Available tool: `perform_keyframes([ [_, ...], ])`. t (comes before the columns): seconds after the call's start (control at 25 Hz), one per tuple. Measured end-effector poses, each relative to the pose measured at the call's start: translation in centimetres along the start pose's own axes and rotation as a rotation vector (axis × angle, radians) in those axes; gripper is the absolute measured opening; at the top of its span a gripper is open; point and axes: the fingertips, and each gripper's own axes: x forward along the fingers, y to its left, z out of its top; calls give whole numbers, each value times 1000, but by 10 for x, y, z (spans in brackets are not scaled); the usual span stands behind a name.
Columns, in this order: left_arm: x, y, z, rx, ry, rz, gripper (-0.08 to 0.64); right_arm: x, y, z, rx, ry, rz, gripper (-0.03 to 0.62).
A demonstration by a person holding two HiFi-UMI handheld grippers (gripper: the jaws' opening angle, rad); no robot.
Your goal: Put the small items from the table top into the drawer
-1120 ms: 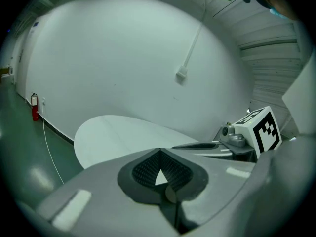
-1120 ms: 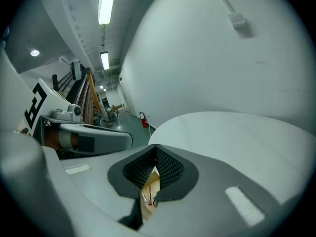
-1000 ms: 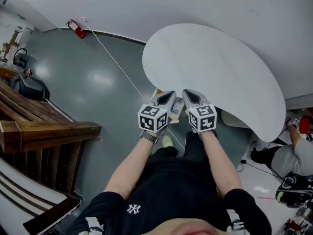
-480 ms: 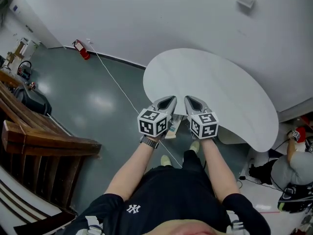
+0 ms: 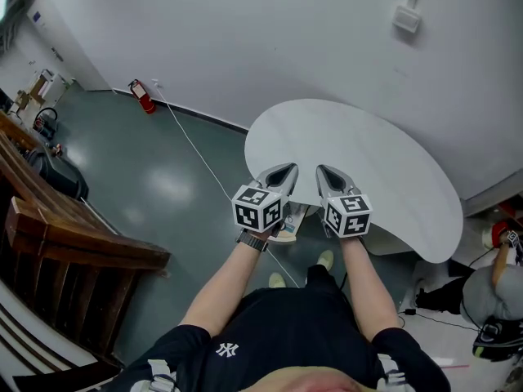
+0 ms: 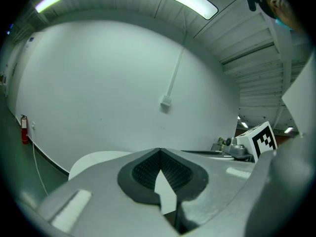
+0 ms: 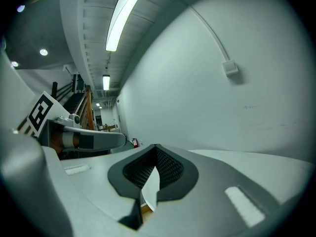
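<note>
We note white tabletop (image 5: 392, 166): rounded bean shape, smooth matte surface, far edge near white wall (image 5: 270, 39). Left gripper view gives us tabletop (image 6: 94, 159) as pale curved band below wall; right gripper view shows tabletop (image 7: 261, 159) spreading wide to right.

Below and left of it we see glossy grey-green floor (image 5: 155, 186) with soft light reflections. On floor: thin white cable (image 5: 192, 141) running diagonally from wall base toward tabletop's near edge; red fire extinguisher (image 5: 141, 95) at wall base beside cable's start; dark bag (image 5: 59, 174) at far left.

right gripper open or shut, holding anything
Shut and empty: the right gripper has its jaw tips touching, with nothing between them.
</note>
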Motion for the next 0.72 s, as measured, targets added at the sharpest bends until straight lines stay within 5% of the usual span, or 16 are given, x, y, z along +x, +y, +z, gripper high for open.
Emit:
perform_keyframes([
  [0.72, -10, 2, 6, 6, -21, 2, 0, 0, 12, 1, -15, -7, 6, 23],
])
